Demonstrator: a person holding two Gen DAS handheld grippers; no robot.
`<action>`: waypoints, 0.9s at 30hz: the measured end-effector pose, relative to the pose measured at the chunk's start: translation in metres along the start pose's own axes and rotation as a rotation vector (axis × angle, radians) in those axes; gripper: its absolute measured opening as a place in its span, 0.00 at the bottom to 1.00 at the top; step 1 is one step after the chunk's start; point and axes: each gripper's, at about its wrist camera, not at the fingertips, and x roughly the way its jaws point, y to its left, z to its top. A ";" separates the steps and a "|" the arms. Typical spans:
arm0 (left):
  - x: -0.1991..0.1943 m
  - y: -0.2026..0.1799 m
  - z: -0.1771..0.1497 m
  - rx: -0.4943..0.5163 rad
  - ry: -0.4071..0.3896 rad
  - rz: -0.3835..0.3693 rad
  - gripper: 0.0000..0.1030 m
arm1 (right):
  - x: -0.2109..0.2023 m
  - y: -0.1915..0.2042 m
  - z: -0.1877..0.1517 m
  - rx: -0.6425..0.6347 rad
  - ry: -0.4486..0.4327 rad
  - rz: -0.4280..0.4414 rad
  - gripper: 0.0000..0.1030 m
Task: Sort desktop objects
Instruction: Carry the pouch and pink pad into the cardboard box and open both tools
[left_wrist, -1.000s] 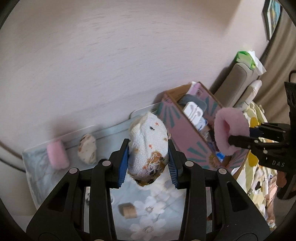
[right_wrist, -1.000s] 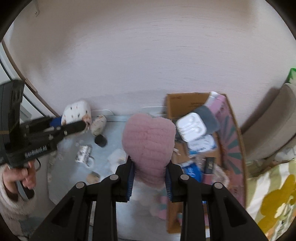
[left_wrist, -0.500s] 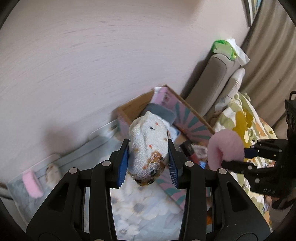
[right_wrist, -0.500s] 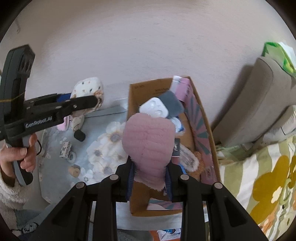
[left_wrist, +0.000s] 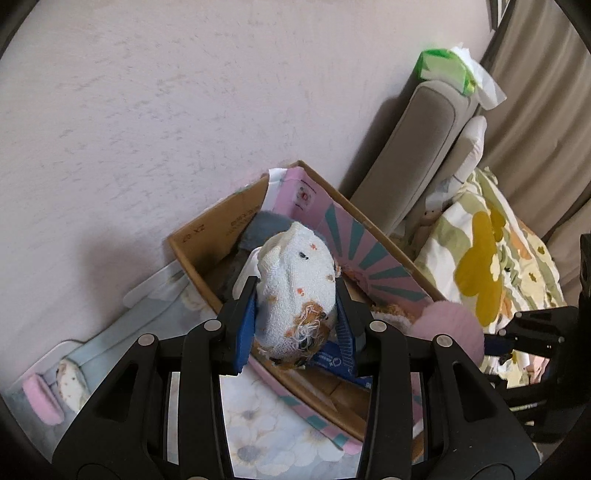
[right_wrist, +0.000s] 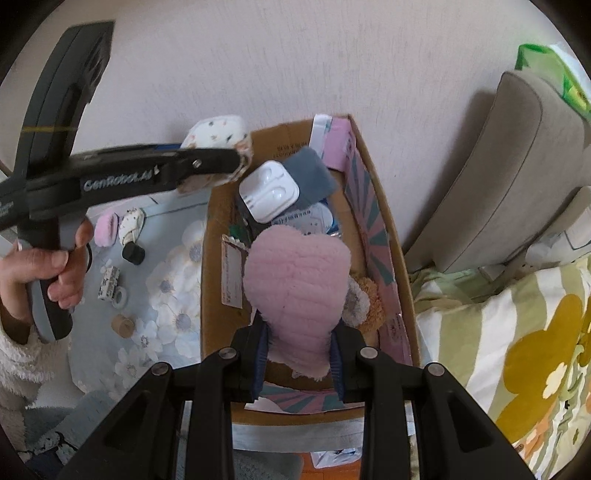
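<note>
My left gripper is shut on a rolled white spotted sock and holds it above the open cardboard box with a pink patterned lining. My right gripper is shut on a rolled pink fluffy sock above the same box. The pink sock and the right gripper show at the right of the left wrist view. The white sock and the left gripper show at the upper left of the right wrist view.
The box holds a white earphone case, a grey cloth and a brown plush. On the floral mat lie another pink sock, a spotted sock, a black cap and tape rolls. A sofa stands at the right.
Both grippers moved right from above the mat to above the box, each still holding its sock. The mat's loose items slid to the left of both views.
</note>
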 end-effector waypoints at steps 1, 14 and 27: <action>0.003 -0.001 0.001 0.002 0.005 0.003 0.34 | 0.002 0.000 0.000 -0.001 0.005 0.002 0.26; 0.042 -0.020 0.002 0.064 0.070 0.029 0.37 | 0.033 -0.002 0.007 -0.028 0.065 -0.015 0.33; 0.017 0.002 -0.003 -0.032 0.054 0.054 1.00 | 0.013 0.001 -0.001 -0.013 -0.002 -0.058 0.71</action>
